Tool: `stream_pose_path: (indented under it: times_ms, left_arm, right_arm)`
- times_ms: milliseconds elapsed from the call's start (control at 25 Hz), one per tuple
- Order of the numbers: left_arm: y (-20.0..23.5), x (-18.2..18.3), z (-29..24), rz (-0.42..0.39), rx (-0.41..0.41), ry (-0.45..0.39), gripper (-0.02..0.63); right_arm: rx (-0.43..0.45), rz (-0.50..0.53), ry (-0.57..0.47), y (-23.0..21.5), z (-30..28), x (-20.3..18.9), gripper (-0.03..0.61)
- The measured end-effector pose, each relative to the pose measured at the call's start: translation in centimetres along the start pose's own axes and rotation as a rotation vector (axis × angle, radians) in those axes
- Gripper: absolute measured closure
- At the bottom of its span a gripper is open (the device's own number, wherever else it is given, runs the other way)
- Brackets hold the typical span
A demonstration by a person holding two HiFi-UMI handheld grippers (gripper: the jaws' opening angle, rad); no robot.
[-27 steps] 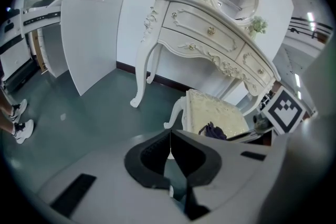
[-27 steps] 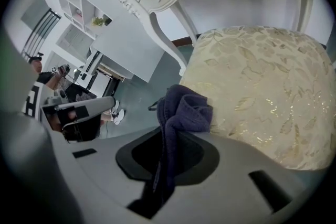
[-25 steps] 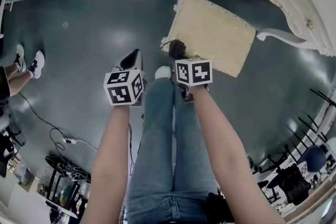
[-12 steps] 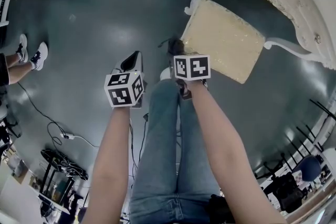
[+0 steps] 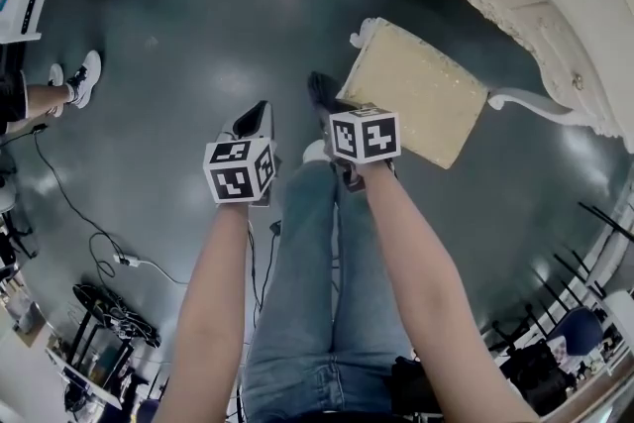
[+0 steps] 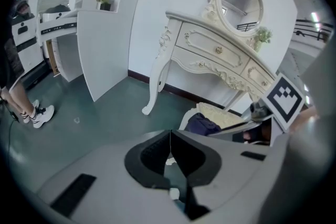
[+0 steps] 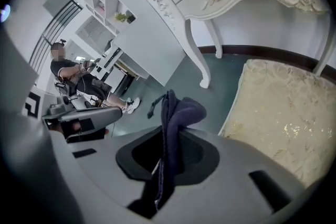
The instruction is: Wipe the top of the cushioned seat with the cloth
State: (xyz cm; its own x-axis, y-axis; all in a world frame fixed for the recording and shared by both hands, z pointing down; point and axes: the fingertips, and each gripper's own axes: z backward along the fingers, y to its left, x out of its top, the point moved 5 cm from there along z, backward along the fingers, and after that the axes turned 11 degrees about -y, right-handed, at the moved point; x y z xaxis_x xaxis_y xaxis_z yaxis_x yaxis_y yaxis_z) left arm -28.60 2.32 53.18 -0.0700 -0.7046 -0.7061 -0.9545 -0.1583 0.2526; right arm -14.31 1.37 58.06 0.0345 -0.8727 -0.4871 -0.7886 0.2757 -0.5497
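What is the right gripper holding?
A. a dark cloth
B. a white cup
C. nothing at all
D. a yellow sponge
A: the right gripper view shows the right gripper with its jaws closed on a dark cloth, which sticks out past them.

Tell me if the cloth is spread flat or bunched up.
Bunched. The dark cloth hangs in folds, pinched between the jaws of the right hand-held gripper, beside the cushioned seat, not laid on it.
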Motion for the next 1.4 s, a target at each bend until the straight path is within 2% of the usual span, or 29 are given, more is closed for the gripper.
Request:
stream_pose_path:
  times_ms: [200,400,720,920,1200,1400]
  left_arm:
    - [-1.9,3.3,1.5,0.013,-0.005,-0.038,0.609]
    - [-4.0,6.2,3.4,-0.011,-0.019,-0.068,0.609]
    - [-6.1,11.1,6.2,-0.046,-0.027,-0.124,0.609]
    - [-8.2,14.2,8.6,-0.080,-0.041,-0.180,0.609]
    - [-12.0,18.7,11.9,-0.104,-0.100,-0.269,0.609]
    - [-15.2,21.8,14.0,-0.159,-0.163,-0.348,0.609]
  right_arm:
    - [0.011,0.009,-0.085,1.3,3.6,3.2,0.541]
    - [0.019,0.001,-0.163,2.8,7.5,6.1,0.541]
    - [0.016,0.050,-0.233,4.9,12.8,10.1,0.541]
    - [0.028,0.119,-0.309,6.1,17.4,12.1,0.541]
    - [-0.028,0.213,-0.483,7.0,25.7,15.8,0.541]
    - [-0.078,0.256,-0.579,6.9,32.0,16.8,0.541]
